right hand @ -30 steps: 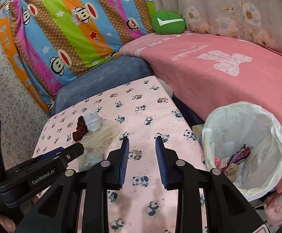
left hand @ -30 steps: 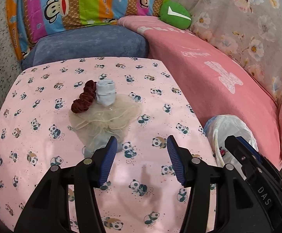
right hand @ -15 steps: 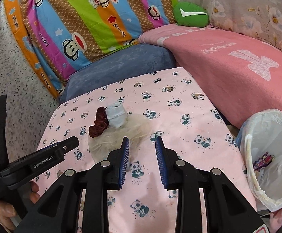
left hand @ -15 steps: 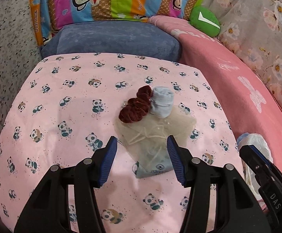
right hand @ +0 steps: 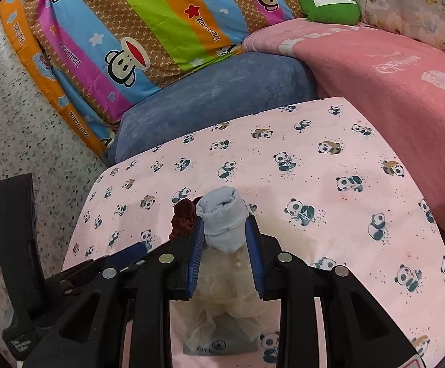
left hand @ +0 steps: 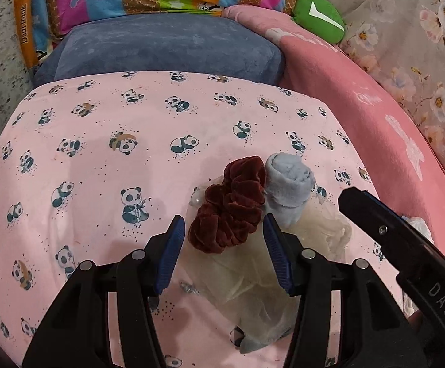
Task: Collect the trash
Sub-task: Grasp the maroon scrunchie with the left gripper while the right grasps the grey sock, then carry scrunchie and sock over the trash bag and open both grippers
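the dark red velvet scrunchie (left hand: 228,205) and rolled pale blue sock (right hand: 222,224) lie on a sheer cream mesh pouch (left hand: 253,273) on the panda-print pink counter (left hand: 99,153) — left claw (left hand: 222,233) spread wide around the scrunchie, right claw (right hand: 224,239) flanking the sock, not yet pinched, so each can likely lift one piece.

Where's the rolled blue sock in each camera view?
Left wrist: sock right of centre, touching the scrunchie's right side.
Right wrist: sock at centre, between the right hand-held gripper's fingers.
Shared landmark: green cushion, upper right in both.
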Demonstrator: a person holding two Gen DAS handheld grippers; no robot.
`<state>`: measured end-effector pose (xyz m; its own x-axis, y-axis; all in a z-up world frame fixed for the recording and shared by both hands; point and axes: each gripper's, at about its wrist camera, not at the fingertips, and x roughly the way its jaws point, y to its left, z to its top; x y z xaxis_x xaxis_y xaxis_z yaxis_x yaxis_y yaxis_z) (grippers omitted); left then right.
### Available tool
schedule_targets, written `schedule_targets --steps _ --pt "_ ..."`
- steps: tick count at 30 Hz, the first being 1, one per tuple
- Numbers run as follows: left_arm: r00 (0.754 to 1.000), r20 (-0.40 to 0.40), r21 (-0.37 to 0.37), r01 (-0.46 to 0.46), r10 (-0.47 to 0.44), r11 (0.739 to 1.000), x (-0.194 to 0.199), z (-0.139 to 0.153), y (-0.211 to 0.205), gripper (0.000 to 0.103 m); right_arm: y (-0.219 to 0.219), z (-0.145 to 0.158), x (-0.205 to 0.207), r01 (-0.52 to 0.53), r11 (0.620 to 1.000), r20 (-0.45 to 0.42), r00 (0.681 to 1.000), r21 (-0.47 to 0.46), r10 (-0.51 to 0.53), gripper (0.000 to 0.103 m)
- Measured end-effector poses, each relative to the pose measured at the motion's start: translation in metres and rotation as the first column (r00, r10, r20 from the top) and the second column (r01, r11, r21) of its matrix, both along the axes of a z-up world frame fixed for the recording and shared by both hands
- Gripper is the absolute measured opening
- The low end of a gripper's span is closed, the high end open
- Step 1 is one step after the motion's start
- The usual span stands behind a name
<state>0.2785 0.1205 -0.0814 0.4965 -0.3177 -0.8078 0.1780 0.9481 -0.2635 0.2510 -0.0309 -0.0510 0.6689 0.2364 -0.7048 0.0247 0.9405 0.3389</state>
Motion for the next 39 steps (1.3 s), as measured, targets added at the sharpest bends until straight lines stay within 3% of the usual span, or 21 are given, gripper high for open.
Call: schedule_targets --steps 2,6,15,18,27,39 --pt "1.0 -0.012 -0.015 0.018 -0.018 1.0 0.005 -0.007 -0.002 0.047 0.004 -0.006 0.01 -0.012 1.0 -0.008 1.0 -0.001 0.012 0.028" --pt "0.999 -0.021 -0.043 0.043 -0.044 0.998 0.009 -0.016 -0.002 0.031 0.009 -0.018 0.025 -0.036 0.999 -0.029 0.999 0.029 0.037 0.029" --pt "0.999 -0.025 -0.094 0.025 -0.027 0.995 0.009 -0.02 0.013 0.022 0.022 -0.036 0.043 -0.048 0.999 -0.053 0.997 0.014 0.049 0.029" --pt "1.0 -0.02 -0.085 0.02 -0.022 0.996 0.006 -0.016 0.012 0.02 0.022 -0.036 0.045 -0.05 0.999 -0.063 0.997 0.009 0.05 0.017" --pt "0.999 0.028 -0.073 0.03 -0.028 0.997 -0.015 0.014 0.003 0.018 0.005 -0.008 0.016 -0.019 1.0 -0.018 1.0 0.017 0.019 0.012" --pt "0.991 0.118 -0.081 0.072 -0.063 0.994 -0.073 0.072 -0.025 0.017 -0.039 0.044 -0.059 0.063 0.998 0.063 0.996 0.026 -0.065 0.012"
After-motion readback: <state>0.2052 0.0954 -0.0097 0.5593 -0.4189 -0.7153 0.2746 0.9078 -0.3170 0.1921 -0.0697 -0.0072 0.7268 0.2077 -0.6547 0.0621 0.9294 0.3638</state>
